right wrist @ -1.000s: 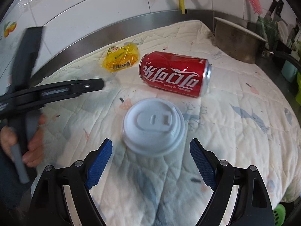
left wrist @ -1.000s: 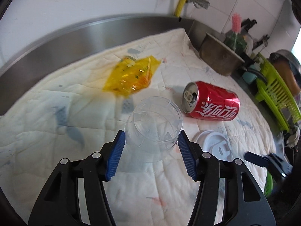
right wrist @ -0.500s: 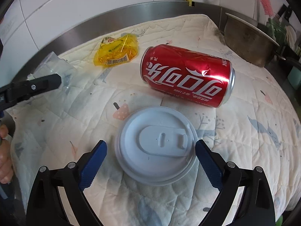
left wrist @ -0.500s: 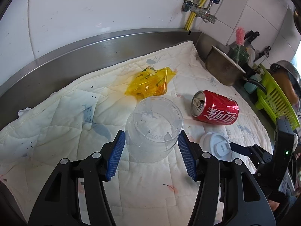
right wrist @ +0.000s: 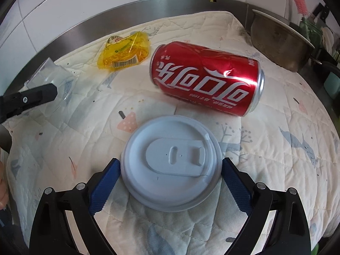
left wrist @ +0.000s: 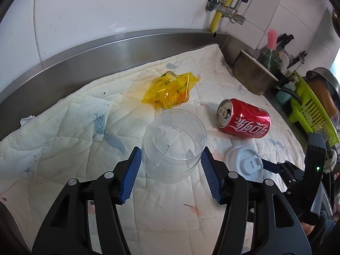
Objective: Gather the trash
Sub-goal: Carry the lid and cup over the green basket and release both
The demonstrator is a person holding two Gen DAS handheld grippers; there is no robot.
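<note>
My left gripper (left wrist: 170,150) is shut on a clear plastic cup (left wrist: 174,144), lifted over the quilt with its base facing the camera. In the right wrist view the cup (right wrist: 48,74) and a left finger (right wrist: 31,97) show at the left edge. A white cup lid (right wrist: 172,165) lies flat on the quilt between the fingers of my right gripper (right wrist: 170,161), whose jaws stand wide, the pads close beside the rim. A red cola can (right wrist: 206,80) lies on its side just beyond the lid. Farther back sits a yellow wrapper (right wrist: 123,51).
A white quilted cloth (left wrist: 63,127) covers the steel counter, with a raised steel edge (left wrist: 106,48) along the tiled wall. A metal pot (left wrist: 252,78) stands at the cloth's far right corner, and a green dish rack (left wrist: 312,114) lies beyond it.
My right gripper's jaws widened and it came down and forward, so the lid now lies between its fingers. The left gripper drew back a little with the cup, then stayed still.
</note>
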